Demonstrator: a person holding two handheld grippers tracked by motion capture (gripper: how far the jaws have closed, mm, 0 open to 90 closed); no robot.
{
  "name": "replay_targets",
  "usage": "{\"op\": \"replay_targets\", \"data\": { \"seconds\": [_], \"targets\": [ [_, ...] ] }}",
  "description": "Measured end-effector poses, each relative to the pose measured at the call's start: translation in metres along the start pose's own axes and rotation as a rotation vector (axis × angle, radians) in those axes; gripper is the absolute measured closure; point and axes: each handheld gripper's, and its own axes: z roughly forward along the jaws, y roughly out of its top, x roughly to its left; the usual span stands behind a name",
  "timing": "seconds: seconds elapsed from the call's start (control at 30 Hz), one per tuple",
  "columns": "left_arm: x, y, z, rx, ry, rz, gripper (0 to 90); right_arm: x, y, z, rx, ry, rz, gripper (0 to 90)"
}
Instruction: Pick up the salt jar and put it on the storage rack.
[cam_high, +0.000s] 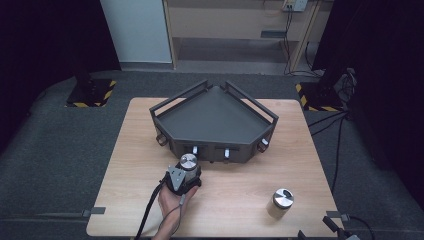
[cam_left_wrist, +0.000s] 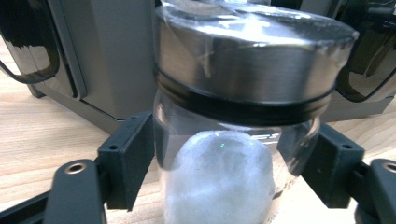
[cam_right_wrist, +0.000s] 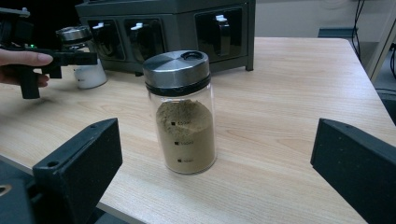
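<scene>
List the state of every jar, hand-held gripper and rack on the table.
White-powder jar: upright, lid on, about half full, clamped.
Left hand-held gripper: shut on the white-powder jar's glass body.
Brown-powder jar: upright, lid on, roughly half full, standing free.
Right hand-held gripper: open, jaws wide either side of the brown-powder jar, not touching.
Corner rack: upright, top shelf bare.

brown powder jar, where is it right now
The brown powder jar stands upright at the table's near right in the high view, apart from the grey rack, between the right gripper's open jaws.

Silver-lidded jar white inside; rack dark grey.
</scene>
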Motion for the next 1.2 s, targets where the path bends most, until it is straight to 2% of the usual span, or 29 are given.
{"op": "replay_targets", "data": {
  "seconds": [0.17, 0.3, 0.47, 0.63, 0.77, 0.8, 1.0, 1.13, 1.2],
  "targets": [
    [-0.003, -0.004, 0.0, -0.016, 0.01, 0.027, 29.5, 0.0, 0.0, -0.001, -0.001, -0.001, 0.0, 2.5],
    [-0.004, -0.002, 0.0, -0.009, 0.017, 0.02, 29.9, 0.0, 0.0, -0.002, -0.002, -0.002, 0.002, 2.5],
    [-0.006, 0.0, -0.001, -0.001, 0.022, 0.031, 30.1, -0.001, 0.0, -0.002, -0.004, 0.0, 0.004, 2.5],
    [-0.005, 0.007, -0.005, 0.026, 0.012, 0.023, 30.2, 0.0, 0.0, -0.003, -0.007, 0.0, 0.006, 2.5],
    [-0.004, 0.012, -0.012, 0.032, -0.004, 0.027, 30.2, 0.0, -0.001, -0.004, -0.01, -0.001, 0.006, 2.5],
    [-0.006, 0.011, -0.016, 0.012, 0.003, 0.025, 30.2, 0.0, -0.001, -0.004, -0.01, -0.001, 0.007, 2.5],
    [-0.005, 0.016, -0.029, -0.002, 0.002, 0.023, 30.3, 0.0, -0.001, -0.003, -0.011, -0.001, 0.01, 2.6],
    [-0.005, 0.021, -0.038, -0.006, -0.016, 0.016, 30.3, 0.0, 0.0, -0.003, -0.011, -0.003, 0.011, 2.5],
    [-0.004, 0.022, -0.043, -0.016, -0.029, 0.03, 30.3, 0.0, -0.001, -0.004, -0.014, -0.005, 0.013, 2.5]
  ]
}}
